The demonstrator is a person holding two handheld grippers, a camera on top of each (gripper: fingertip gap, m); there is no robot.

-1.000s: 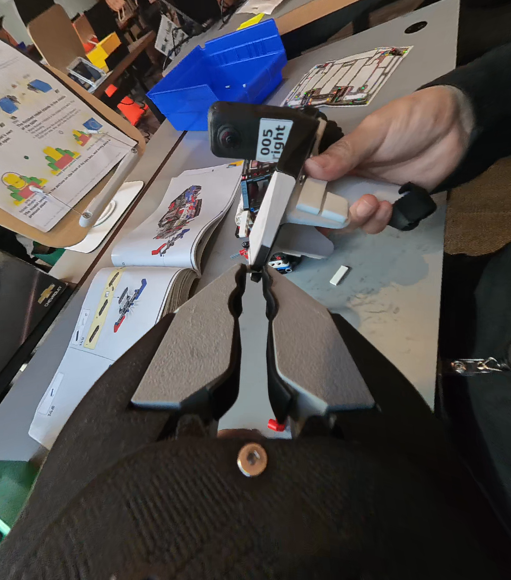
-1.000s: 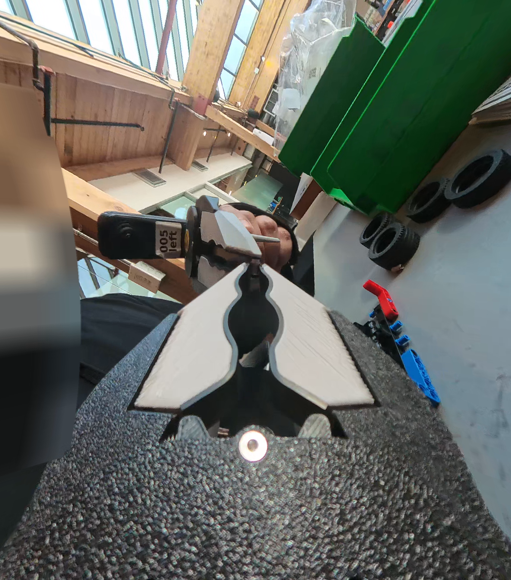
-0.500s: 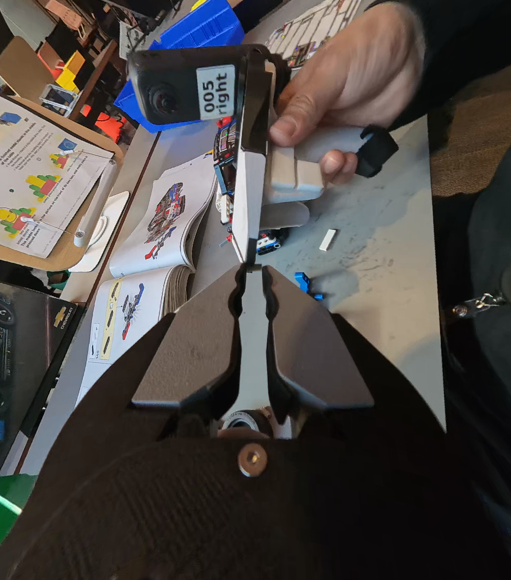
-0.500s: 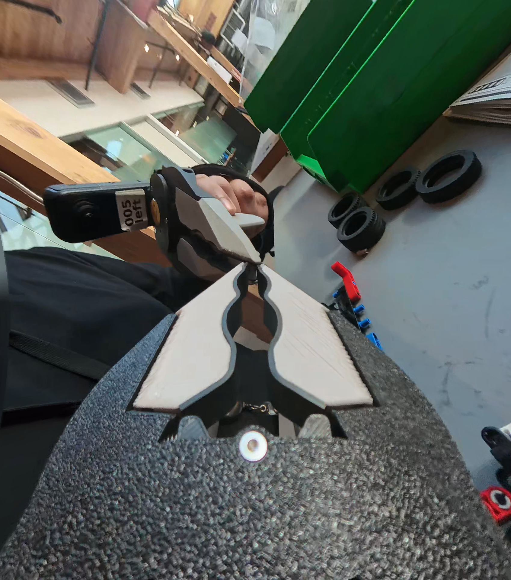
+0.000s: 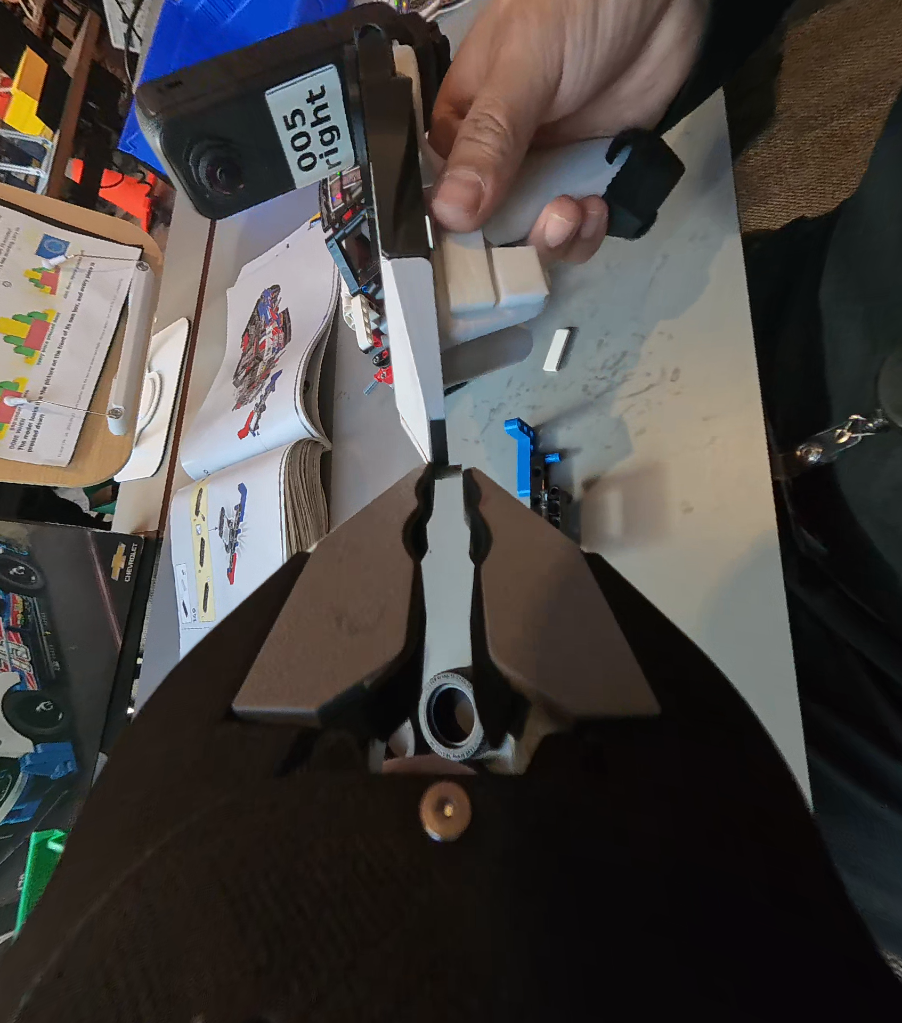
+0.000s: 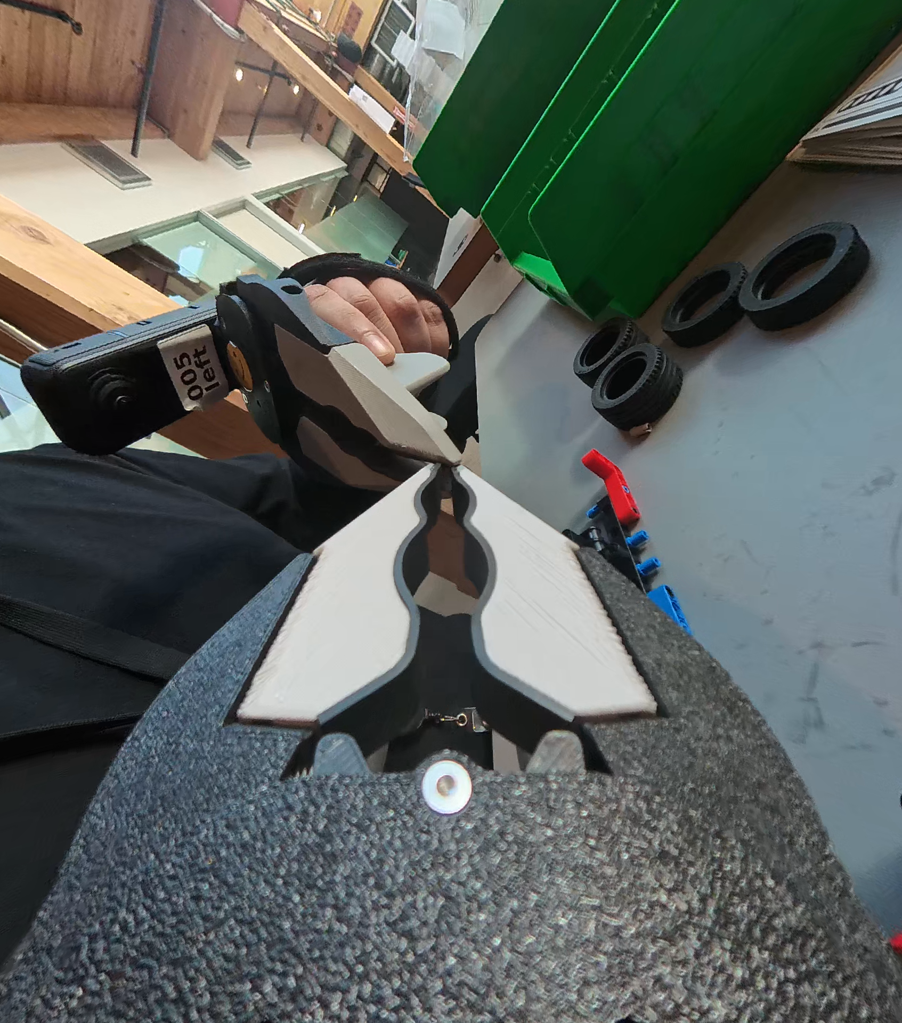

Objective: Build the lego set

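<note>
1. Left tongs (image 5: 444,473), lower centre of the left wrist view: dark matte wedge fingers with wavy inner edges. Narrow, with only a slit at the tips. I can't tell if a small piece is pinched there.
2. Right tongs (image 6: 444,470), centre of the right wrist view: pale ribbed wedges with dark rubbery edging. Also narrow, tips almost together; contents can't be told.
3. Key relation: the two sets of tongs meet tip to tip above the table (image 5: 659,443), long axes roughly in line. This looks like a handover or a mating of small parts, so the tips must be lined up.
4. Just right of the tip meeting, on the table: blue beam (image 5: 520,459), a hard studded plastic bar with its long axis running up the frame. The left tongs are nearer to it.
5. Upper right: white tile (image 5: 558,349), flat and smooth, lying loose.
6. Upper centre, behind the right tongs: partly built car model (image 5: 360,260), blocky and mostly hidden.
7. Left of centre: open instruction booklet (image 5: 266,354), glossy paper.
8. Right wrist view, right side: red piece (image 6: 612,487). Farther to the upper right are black rubber tyres (image 6: 803,282), ridged rings, beside the green bins (image 6: 659,138).
</note>
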